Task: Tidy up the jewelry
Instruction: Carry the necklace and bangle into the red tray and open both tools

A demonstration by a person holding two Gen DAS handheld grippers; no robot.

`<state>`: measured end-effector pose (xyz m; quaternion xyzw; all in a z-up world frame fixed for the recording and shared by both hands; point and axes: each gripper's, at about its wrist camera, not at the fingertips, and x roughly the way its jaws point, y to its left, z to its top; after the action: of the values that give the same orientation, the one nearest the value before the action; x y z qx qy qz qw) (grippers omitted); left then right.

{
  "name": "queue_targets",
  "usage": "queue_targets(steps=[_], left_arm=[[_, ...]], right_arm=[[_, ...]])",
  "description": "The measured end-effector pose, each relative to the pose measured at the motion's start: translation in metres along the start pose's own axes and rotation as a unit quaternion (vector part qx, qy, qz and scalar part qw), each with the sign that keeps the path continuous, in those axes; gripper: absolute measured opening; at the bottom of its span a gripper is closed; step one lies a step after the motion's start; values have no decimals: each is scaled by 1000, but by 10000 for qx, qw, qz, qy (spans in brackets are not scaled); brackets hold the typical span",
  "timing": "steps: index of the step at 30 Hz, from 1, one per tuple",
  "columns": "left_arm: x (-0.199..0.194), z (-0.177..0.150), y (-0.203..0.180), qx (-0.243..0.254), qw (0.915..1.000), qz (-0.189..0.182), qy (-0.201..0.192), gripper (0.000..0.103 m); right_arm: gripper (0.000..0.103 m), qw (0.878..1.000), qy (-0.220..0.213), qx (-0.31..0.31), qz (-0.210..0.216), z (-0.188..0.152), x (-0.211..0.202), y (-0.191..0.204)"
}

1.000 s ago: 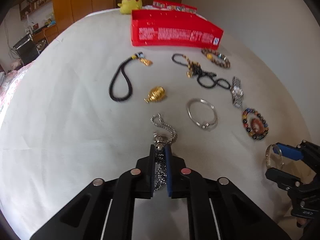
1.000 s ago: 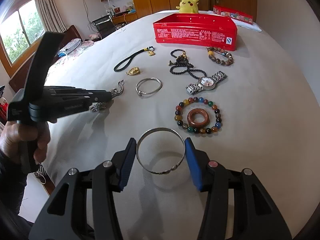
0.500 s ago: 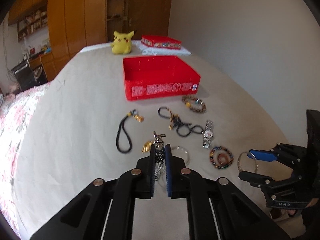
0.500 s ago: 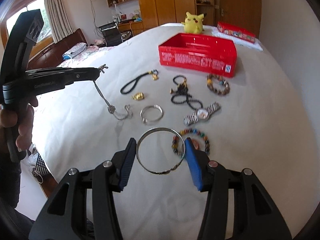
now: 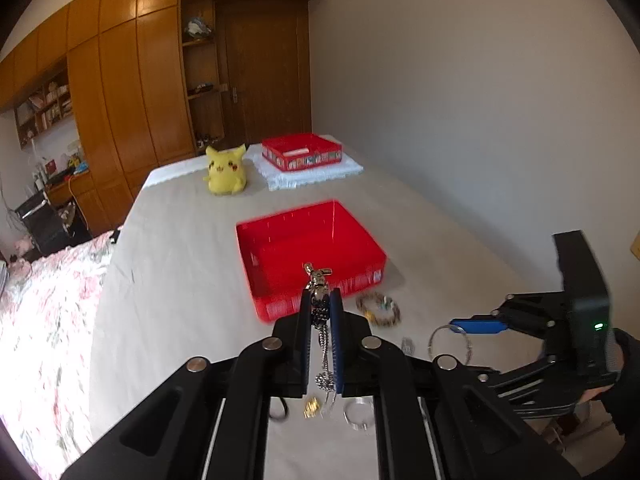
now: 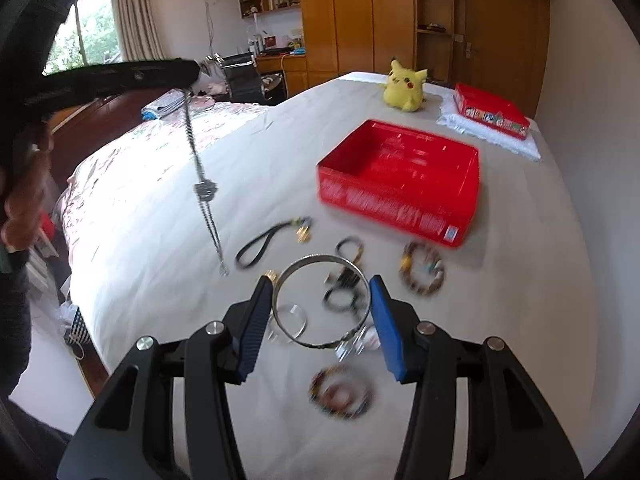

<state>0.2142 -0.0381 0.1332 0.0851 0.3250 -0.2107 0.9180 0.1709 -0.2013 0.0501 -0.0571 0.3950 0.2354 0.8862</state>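
Silver chain [image 5: 320, 312] is what I have pinched in my left gripper [image 5: 320, 308]: its jaws are closed tight on the links, a small metal charm sticks out past the fingertips, and in the right wrist view the rest of the chain [image 6: 204, 188] hangs straight down from it, clear of the bed. My right gripper [image 6: 320, 304] is clamped across a silver bangle [image 6: 320, 300], both blue pads pressing on its rim, the ring held above the sheet. Ahead of both grippers sits the open red box [image 6: 400, 200], nothing visible inside it. Below and just ahead of my right fingers the rest of the jewelry lies on the white bed cover [image 6: 160, 240]: a black cord loop [image 6: 260, 246], a dark bead strand [image 6: 344, 292], a beaded bracelet [image 6: 422, 272], a smaller silver bangle [image 6: 288, 320] and a multicoloured bead bracelet [image 6: 340, 396] nearest me. Beyond the box I see a yellow plush toy [image 6: 404, 86].
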Motion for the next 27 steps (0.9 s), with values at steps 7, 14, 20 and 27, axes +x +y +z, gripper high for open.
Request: queue_targets(steps=[7, 14, 20, 27], left_arm=[[50, 67, 23, -158, 9998, -59, 105, 8], [143, 104, 46, -245, 9990, -14, 374, 8], [232, 97, 63, -413, 9965, 3, 724, 8], [323, 51, 84, -700, 9880, 11, 1376, 8]], right_arm=[[48, 9990, 158, 245, -342, 72, 49, -57], [48, 9940, 531, 689, -665, 114, 139, -124], [48, 9878, 918, 1017, -747, 116, 212, -162], [49, 9828, 1234, 1036, -902, 107, 258, -181]])
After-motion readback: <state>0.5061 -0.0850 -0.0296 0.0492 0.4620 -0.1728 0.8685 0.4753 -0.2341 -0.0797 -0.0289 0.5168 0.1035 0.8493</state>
